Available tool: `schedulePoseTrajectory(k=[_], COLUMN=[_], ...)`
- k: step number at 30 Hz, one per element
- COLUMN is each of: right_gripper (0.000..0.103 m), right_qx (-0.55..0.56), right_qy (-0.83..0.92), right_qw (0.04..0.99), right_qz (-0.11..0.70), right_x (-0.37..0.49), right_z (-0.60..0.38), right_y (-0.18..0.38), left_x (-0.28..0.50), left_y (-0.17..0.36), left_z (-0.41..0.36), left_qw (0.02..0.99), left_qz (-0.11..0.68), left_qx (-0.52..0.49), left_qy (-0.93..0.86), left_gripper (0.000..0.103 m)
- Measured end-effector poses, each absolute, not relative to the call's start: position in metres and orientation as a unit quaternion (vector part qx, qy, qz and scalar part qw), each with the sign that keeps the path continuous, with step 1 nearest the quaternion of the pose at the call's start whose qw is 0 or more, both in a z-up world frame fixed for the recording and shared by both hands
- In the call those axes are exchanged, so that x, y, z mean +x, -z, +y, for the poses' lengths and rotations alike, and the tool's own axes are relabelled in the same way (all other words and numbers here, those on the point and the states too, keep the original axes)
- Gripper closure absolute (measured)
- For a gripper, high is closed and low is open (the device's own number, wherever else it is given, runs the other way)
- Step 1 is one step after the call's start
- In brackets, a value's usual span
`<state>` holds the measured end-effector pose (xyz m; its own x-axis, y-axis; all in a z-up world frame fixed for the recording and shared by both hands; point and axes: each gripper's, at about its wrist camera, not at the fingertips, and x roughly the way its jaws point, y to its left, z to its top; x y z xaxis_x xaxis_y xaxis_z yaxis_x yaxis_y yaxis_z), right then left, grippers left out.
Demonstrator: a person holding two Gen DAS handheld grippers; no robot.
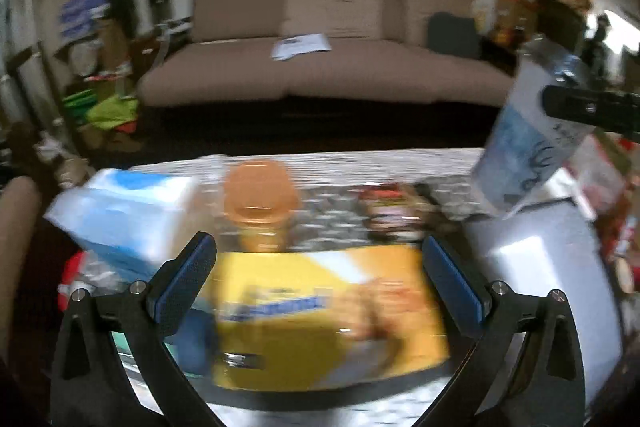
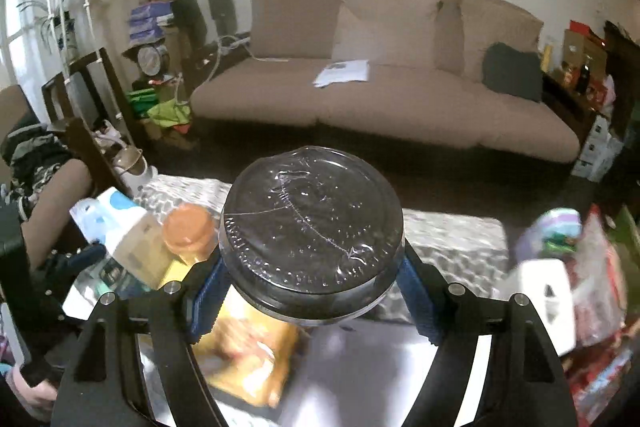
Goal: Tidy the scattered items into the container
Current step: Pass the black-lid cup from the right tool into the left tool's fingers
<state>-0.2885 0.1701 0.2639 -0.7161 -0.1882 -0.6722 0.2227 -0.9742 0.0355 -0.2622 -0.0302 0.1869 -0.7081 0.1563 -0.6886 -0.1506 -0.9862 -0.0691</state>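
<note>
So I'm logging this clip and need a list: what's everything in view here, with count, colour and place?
jar: one, black film-wrapped lid, between the right gripper's pads
yellow box: one, yellow, lying between the left gripper's fingers, blurred
orange-capped bottle: one, orange lid, behind the yellow box
blue-white carton: one, left of the bottle
white container: one, right side of the table
patterned table: one, grey-white
sofa: one, beige, far wall, papers on its seat
left gripper: black, blue pads, open
right gripper: black, blue pads, shut on the jar
</note>
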Motion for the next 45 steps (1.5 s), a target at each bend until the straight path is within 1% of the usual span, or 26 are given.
schedulePoseTrajectory(k=[4, 6, 9, 13, 17, 19, 22, 23, 24, 25, 27, 30, 32, 36, 37, 38, 40, 43, 45], right_gripper=[0.025, 0.025, 0.025, 0.025, 0.025, 0.025, 0.025, 0.025, 0.025, 0.025, 0.025, 0.025, 0.026, 0.024, 0.023, 0.019, 0.017, 0.010, 0.009], right_qx=[0.380, 0.384, 0.396, 0.414, 0.419, 0.422, 0.428, 0.428, 0.429, 0.430, 0.435, 0.430, 0.430, 0.430, 0.425, 0.423, 0.411, 0.396, 0.388], right_qy=[0.919, 0.917, 0.911, 0.897, 0.892, 0.888, 0.881, 0.878, 0.875, 0.869, 0.856, 0.851, 0.845, 0.835, 0.837, 0.840, 0.848, 0.850, 0.856], right_qw=[0.102, 0.102, 0.108, 0.134, 0.152, 0.165, 0.181, 0.187, 0.195, 0.209, 0.231, 0.244, 0.251, 0.264, 0.265, 0.264, 0.257, 0.257, 0.240], right_qz=[-0.010, -0.025, -0.045, -0.078, -0.080, -0.078, -0.095, -0.102, -0.112, -0.129, -0.160, -0.176, -0.192, -0.219, -0.217, -0.215, -0.213, -0.234, -0.241], right_x=[-0.267, -0.256, -0.239, -0.222, -0.209, -0.202, -0.197, -0.196, -0.194, -0.193, -0.189, -0.181, -0.180, -0.181, -0.180, -0.180, -0.177, -0.175, -0.176], right_z=[0.231, 0.254, 0.288, 0.319, 0.330, 0.327, 0.329, 0.330, 0.330, 0.332, 0.334, 0.333, 0.334, 0.334, 0.332, 0.331, 0.331, 0.334, 0.338], right_y=[-0.263, -0.265, -0.264, -0.260, -0.263, -0.264, -0.262, -0.261, -0.260, -0.259, -0.257, -0.261, -0.262, -0.267, -0.269, -0.270, -0.274, -0.277, -0.279], left_x=[-0.240, -0.230, -0.215, -0.199, -0.179, -0.169, -0.165, -0.166, -0.168, -0.168, -0.170, -0.170, -0.170, -0.180, -0.181, -0.182, -0.183, -0.183, -0.183], left_y=[-0.199, -0.201, -0.206, -0.212, -0.205, -0.203, -0.204, -0.205, -0.206, -0.206, -0.210, -0.212, -0.213, -0.218, -0.219, -0.221, -0.223, -0.228, -0.230], left_z=[0.047, 0.085, 0.124, 0.162, 0.191, 0.200, 0.202, 0.199, 0.196, 0.194, 0.189, 0.179, 0.175, 0.150, 0.145, 0.139, 0.118, 0.094, 0.070], left_qw=[0.156, 0.171, 0.193, 0.228, 0.264, 0.284, 0.300, 0.313, 0.330, 0.342, 0.347, 0.374, 0.375, 0.387, 0.386, 0.382, 0.375, 0.360, 0.353], left_qz=[0.031, 0.064, 0.080, 0.099, 0.158, 0.166, 0.145, 0.129, 0.108, 0.093, 0.072, 0.042, 0.033, -0.024, -0.031, -0.037, -0.053, -0.071, -0.084], left_qx=[-0.339, -0.325, -0.297, -0.269, -0.241, -0.232, -0.227, -0.231, -0.239, -0.242, -0.232, -0.232, -0.231, -0.250, -0.253, -0.256, -0.257, -0.252, -0.249], left_qy=[-0.927, -0.928, -0.932, -0.930, -0.921, -0.916, -0.915, -0.912, -0.907, -0.903, -0.906, -0.897, -0.897, -0.887, -0.887, -0.887, -0.889, -0.895, -0.898], left_gripper=[0.000, 0.000, 0.000, 0.000, 0.000, 0.000, 0.000, 0.005, 0.016, 0.017, 0.034, 0.035, 0.036, 0.036, 0.036, 0.036, 0.036, 0.036, 0.037])
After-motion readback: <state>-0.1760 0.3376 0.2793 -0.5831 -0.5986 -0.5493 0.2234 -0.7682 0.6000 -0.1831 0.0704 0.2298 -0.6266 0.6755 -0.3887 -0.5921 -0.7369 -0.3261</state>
